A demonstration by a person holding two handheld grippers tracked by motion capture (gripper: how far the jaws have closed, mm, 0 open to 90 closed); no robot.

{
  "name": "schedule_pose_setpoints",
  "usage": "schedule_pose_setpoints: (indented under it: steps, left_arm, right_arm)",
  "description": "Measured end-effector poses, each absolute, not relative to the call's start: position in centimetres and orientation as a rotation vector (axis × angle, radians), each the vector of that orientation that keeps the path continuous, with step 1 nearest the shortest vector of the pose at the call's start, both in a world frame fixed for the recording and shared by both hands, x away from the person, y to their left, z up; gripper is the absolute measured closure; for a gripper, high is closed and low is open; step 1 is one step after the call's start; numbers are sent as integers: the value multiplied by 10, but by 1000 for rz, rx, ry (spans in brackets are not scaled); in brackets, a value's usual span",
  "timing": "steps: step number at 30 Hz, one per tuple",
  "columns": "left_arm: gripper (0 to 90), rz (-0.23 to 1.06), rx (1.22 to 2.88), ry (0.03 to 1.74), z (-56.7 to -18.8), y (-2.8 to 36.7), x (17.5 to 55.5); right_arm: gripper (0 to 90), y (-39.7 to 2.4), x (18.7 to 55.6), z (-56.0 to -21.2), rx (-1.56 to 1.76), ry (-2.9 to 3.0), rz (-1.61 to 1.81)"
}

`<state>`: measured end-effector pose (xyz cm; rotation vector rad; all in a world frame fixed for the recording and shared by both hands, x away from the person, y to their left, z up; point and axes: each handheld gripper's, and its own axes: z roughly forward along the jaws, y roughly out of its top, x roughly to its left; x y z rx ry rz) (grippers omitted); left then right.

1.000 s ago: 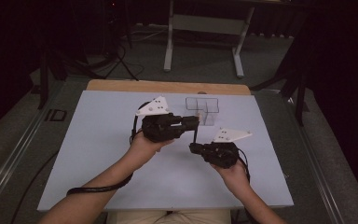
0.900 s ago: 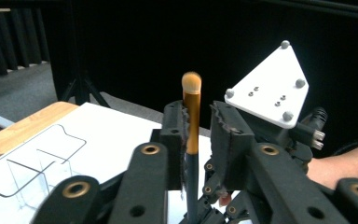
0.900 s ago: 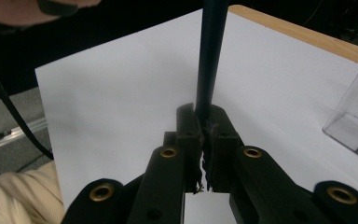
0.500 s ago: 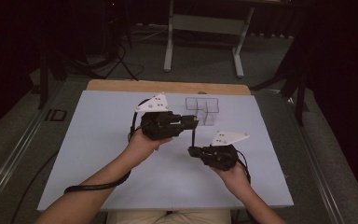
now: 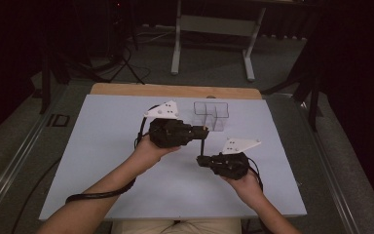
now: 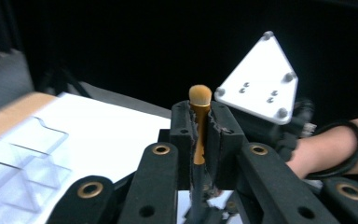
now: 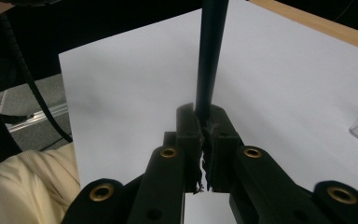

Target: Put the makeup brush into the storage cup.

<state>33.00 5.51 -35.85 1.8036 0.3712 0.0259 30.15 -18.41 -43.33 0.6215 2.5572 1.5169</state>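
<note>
A makeup brush (image 5: 203, 144) with a gold ferrule, tan bristles (image 6: 199, 94) and a black handle (image 7: 212, 46) is held above the white table between both grippers. My left gripper (image 5: 199, 130) grips the ferrule just below the bristles; its jaws have just been closing on it, and in the left gripper view (image 6: 200, 114) the pads press on the gold part. My right gripper (image 5: 202, 159) is shut on the lower end of the handle, which rises from between its jaws in the right gripper view (image 7: 204, 116).
A clear plastic organizer (image 5: 211, 114) with several compartments stands on the white table top (image 5: 102, 146) just beyond the left gripper, and I also see the organizer (image 6: 18, 154) at the left. A wooden board edge (image 5: 175, 90) lies at the far side.
</note>
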Motion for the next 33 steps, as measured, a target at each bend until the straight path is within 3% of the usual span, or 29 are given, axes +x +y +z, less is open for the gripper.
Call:
schedule_pose_setpoints:
  steps: [7, 15, 33]
  left_arm:
    - [843, 1, 1783, 368, -360, 55, 331]
    - [847, 67, 1762, 365, -359, 52, 327]
    - [848, 113, 1772, 386, -358, 58, 330]
  right_arm:
    - [857, -186, 303, -435, 609, 2568, 1538]
    - [843, -191, 306, -433, 599, 2553, 1553]
    - [326, -198, 307, -423, 668, 2471, 1586]
